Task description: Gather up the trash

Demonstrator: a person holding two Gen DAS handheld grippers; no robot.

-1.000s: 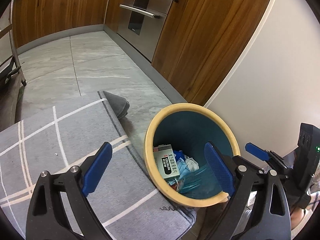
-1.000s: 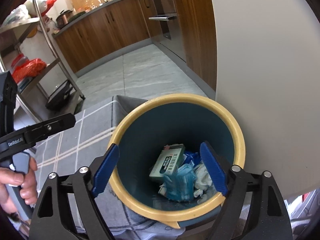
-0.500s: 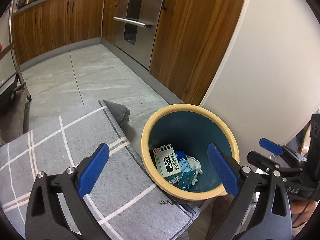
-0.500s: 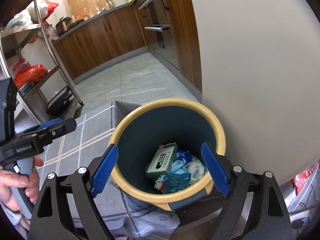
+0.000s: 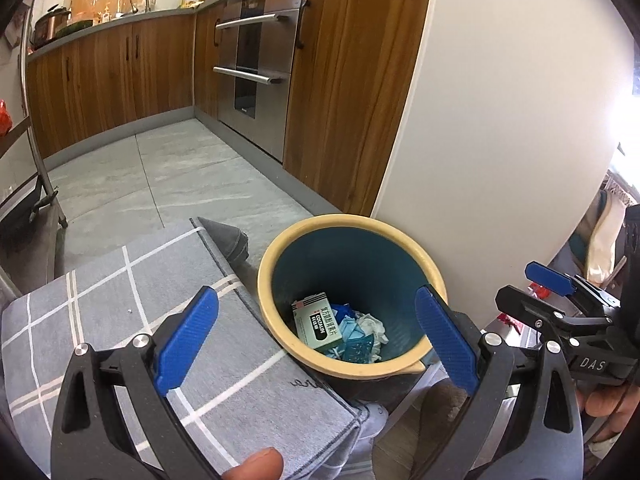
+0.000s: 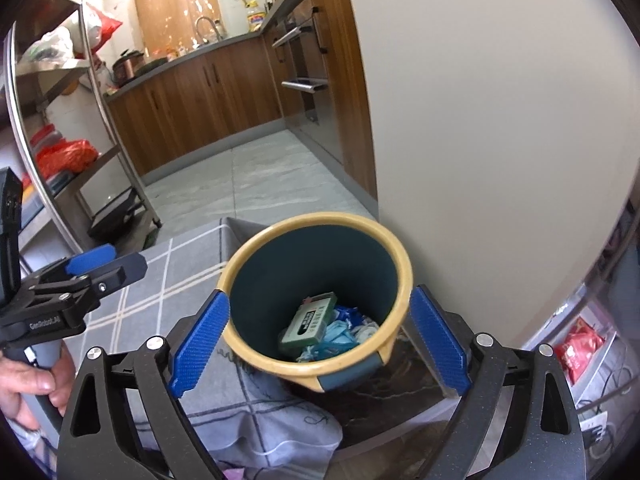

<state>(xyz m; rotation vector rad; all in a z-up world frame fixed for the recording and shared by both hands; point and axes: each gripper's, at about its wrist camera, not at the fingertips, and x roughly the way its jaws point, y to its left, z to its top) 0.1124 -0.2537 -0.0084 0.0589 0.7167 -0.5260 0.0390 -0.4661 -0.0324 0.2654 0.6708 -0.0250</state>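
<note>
left wrist view: the left gripper (image 5: 316,330) stood wide open and held nothing, its blue pads (image 5: 187,340) spread well apart. the trash bin (image 5: 400,236), blue inside with a yellow rim, stood ahead of the claw and slightly toward its right pad, beside the white wall (image 5: 520,100). the grey checked cloth (image 5: 120,280) lay on the bin's left side, touching its base. inside the bin lay a green and white carton (image 5: 318,326), long axis running front to back, with crumpled blue and white wrappers (image 5: 362,334) just beside it. the right gripper (image 5: 550,286) showed beyond the bin's right side; its spread could not be judged from here.

right wrist view: the right gripper (image 6: 318,346) was also wide open and empty, its pads flanking the bin (image 6: 320,224) without visible contact. the bin sat straight ahead and below, so this claw looked the nearer of the two. the carton (image 6: 310,324) and wrappers (image 6: 344,330) lay at the bottom. the left gripper (image 6: 96,264) hung over the cloth (image 6: 180,264) on the bin's left side. no loose trash was seen outside the bin; judged, collection looked largely complete.
</note>
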